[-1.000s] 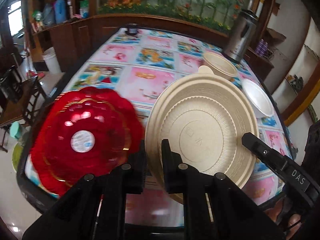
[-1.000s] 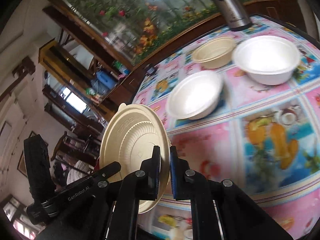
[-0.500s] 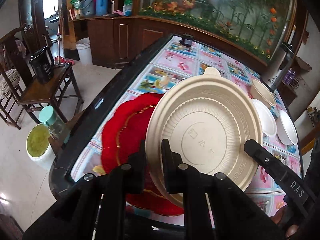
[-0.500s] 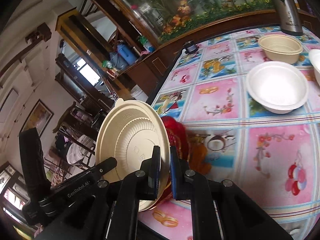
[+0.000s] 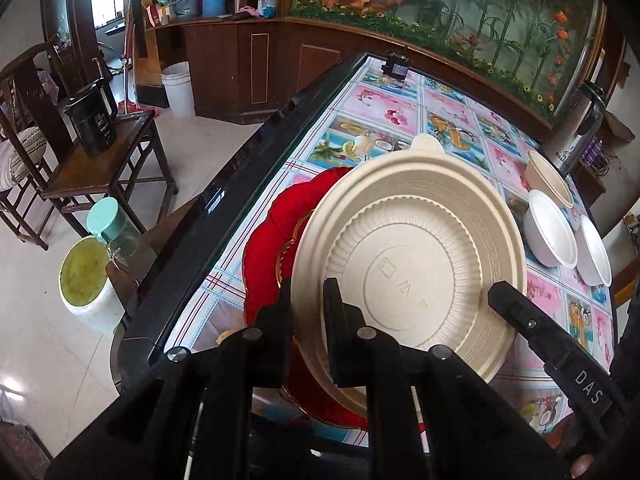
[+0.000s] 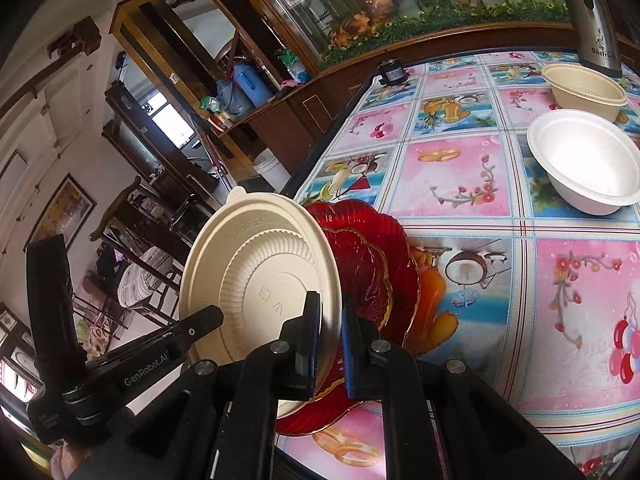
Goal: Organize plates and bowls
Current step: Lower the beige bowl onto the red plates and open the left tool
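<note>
Both grippers are pinching one beige plate (image 5: 416,264) by its rim: the left gripper (image 5: 308,312) at its 7 o'clock edge, the right gripper (image 6: 330,320) opposite. The plate is hanging tilted above a red plate (image 6: 372,276) lying on the patterned table (image 6: 460,184). Bowls (image 6: 584,160) are sitting toward 2 o'clock.

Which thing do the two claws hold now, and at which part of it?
Both hold the round beige ribbed paper plate by its rim: the left claw on one side, the right claw on the opposite side, above the red glass plate.
</note>
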### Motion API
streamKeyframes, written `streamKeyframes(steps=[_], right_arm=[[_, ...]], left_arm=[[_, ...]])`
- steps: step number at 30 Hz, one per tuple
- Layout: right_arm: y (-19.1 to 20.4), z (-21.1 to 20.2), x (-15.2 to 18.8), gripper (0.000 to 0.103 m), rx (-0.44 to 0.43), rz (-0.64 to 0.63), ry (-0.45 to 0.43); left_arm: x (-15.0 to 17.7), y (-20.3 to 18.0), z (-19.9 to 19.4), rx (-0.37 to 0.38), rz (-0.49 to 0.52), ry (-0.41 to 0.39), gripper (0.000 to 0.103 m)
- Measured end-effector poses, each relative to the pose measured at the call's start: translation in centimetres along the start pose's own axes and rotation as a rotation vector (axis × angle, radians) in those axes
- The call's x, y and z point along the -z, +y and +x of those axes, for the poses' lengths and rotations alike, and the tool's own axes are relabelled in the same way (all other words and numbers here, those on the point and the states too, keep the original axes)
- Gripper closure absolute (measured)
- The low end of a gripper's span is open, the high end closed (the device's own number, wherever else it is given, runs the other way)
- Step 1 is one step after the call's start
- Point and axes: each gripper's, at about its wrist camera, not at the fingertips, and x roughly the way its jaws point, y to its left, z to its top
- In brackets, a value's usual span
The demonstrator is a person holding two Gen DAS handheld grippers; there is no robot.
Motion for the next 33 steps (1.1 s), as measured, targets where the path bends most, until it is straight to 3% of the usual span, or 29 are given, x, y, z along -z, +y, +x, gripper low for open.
streamKeyframes(steps=[15,21,26,30,33], right_arm=[[0.3,1.2,0.4,0.094,0.031,-0.028,0.017],[0.3,1.5,0.6,0.093,0.054,-0.041,0.013],[1.0,1.5,0.7,0.089,0.079,-0.089,-0.005],[1.3,1.2,0.9,0.087,0.112,-0.134,-0.04],[1.2,0.7,0.9,0.086,0.112,-0.146,-0.07]], left_arm=[[0.0,0.3,0.9,-0.025,0.023,0.019,0.09],[0.0,0.1,1.0,-0.076,0.051,0.007,0.088],[-0.1,0.3,0.6,-0.115,0.06,-0.026,0.083],[-0.3,0.4,0.2,-0.163,0.07,-0.063,0.069],[-0.5,0.8,-0.3,-0.186,0.067,-0.095,0.068]])
